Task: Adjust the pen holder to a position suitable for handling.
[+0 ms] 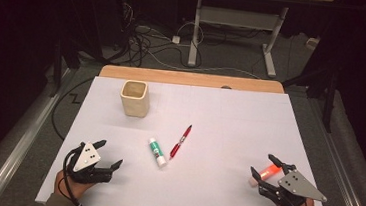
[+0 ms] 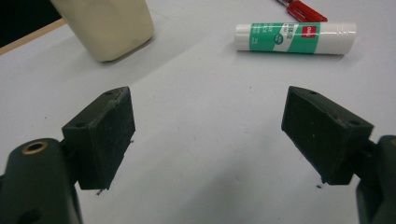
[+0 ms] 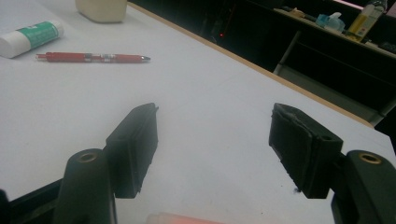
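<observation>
One cup, one glue stick, one red pen — perhaps one orange marker.

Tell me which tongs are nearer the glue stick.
Left. The left tongs sit open just to the left of the glue stick, with bare table between them. The right tongs are farther off on its other side, open around an orange marker.

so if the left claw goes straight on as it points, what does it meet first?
Bare table at first. Further on, the left claw probably passes between the beige cup and the glue stick; depth is unclear.
</observation>
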The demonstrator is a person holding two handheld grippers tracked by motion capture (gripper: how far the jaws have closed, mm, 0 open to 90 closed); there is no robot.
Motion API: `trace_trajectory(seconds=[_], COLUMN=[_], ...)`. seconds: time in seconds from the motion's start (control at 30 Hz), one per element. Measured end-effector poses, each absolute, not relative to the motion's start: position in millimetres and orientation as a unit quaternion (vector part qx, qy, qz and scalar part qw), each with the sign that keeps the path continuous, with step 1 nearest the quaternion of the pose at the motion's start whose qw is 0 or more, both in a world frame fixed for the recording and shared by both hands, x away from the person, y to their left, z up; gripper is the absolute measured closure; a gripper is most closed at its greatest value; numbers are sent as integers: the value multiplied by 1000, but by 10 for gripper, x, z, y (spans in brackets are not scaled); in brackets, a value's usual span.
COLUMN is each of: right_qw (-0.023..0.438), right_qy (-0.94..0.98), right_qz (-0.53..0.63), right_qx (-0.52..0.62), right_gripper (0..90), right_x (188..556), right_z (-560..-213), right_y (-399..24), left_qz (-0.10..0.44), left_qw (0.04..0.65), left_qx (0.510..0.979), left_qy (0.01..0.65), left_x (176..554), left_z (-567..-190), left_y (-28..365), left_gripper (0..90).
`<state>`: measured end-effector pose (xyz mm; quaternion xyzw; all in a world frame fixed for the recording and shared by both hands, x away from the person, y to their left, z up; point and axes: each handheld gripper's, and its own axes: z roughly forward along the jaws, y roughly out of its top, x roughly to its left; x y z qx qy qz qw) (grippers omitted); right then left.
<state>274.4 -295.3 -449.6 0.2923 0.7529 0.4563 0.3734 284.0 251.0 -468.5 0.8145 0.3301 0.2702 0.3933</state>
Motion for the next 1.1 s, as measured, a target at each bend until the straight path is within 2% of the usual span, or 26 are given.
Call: trace_trajectory(seconds=[0.6,0.7,0.8,0.97,1.1], right_qw=[354,347,343,336,333], right_qy=[765,768,771,777,781], right_qz=[459,460,458,454,451], right_qx=[279,279,281,279,276], right_gripper=[323,324,324,322,317], right_x=[2757,2756,2766,2770,2776], right_z=[-4493,-4498,-4509,-4517,-4528], right_y=[-2914,-2911,-2906,-2884,-2875], left_qz=[283,286,292,281,277], left_qw=[385,382,373,376,347], left_qx=[818,819,817,830,850], left_qy=[320,320,330,302,282], left_x=[2893,2988,3111,3435,3710], left_z=[-4634,-4569,-4466,-4176,-3944], left_y=[2495,2497,2497,2462,2356], left_gripper=[210,211,248,256,255])
